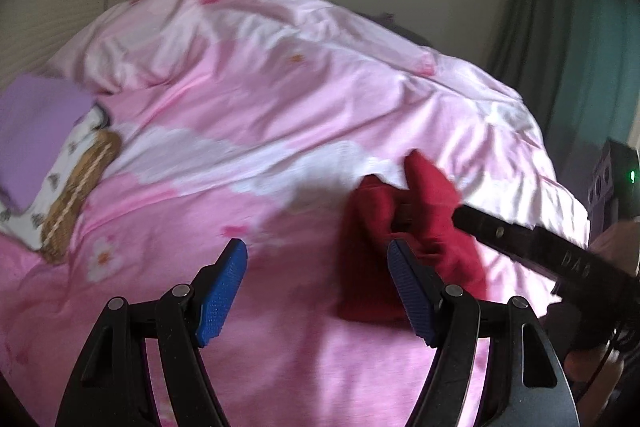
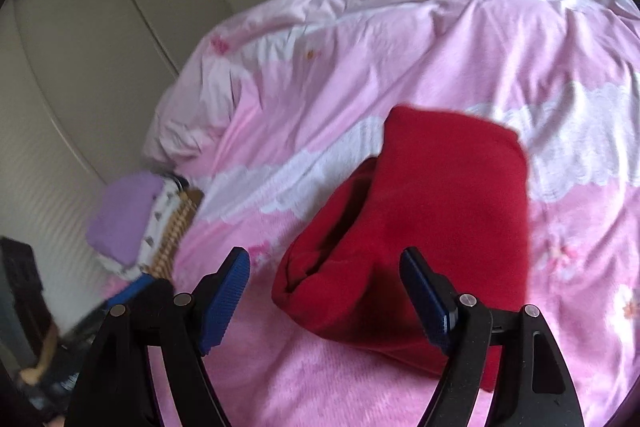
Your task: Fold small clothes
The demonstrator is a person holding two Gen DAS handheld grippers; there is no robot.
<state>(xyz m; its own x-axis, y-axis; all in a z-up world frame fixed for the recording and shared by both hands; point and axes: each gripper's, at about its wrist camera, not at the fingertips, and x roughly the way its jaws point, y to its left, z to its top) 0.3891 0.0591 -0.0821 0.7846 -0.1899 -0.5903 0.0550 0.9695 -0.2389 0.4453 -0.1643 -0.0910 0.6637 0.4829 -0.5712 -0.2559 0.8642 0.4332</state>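
A red garment (image 2: pixel 432 219) lies partly folded on the pink bed cover (image 2: pixel 400 47). It also shows in the left wrist view (image 1: pixel 384 267), crumpled at the right. My right gripper (image 2: pixel 324 263) is open, with the garment's near edge between and beyond its blue pads (image 2: pixel 224 299). In the left wrist view the right gripper's black body (image 1: pixel 520 243) reaches into the red cloth. My left gripper (image 1: pixel 316 255) is open and empty above the cover, its right pad (image 1: pixel 412 291) beside the garment.
A stack of folded clothes with a purple piece on top (image 1: pixel 36 139) lies at the bed's left edge; it also shows in the right wrist view (image 2: pixel 128 215). A green curtain (image 1: pixel 580 47) hangs at the right. White closet doors (image 2: pixel 100 27) stand behind the bed.
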